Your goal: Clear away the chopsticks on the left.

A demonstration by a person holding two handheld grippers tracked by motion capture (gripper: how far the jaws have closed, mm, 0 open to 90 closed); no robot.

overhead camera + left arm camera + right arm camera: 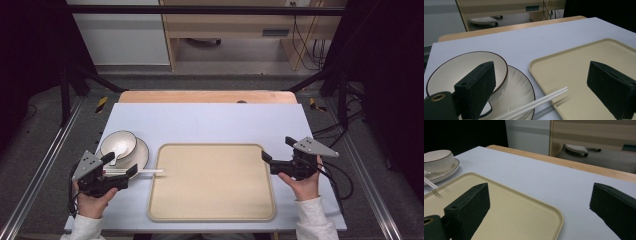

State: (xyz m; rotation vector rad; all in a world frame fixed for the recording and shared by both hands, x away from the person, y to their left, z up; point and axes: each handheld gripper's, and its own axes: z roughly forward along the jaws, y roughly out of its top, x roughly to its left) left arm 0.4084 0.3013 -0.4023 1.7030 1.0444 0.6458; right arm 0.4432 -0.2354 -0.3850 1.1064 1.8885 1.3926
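With both the left gripper and right gripper gaping empty, the chopsticks lie loosely across the tray rim from the plate under the bowl (near the table's left edge), so any nudge could roll them off.

White table with beige tray, plate alongside.

Left gripper view: the chopsticks run off the bottom edge, near ends cut off; the bowl is partly hidden behind a black jaw; right gripper view: the plate is clipped at the left edge; chopstick tips there blur.
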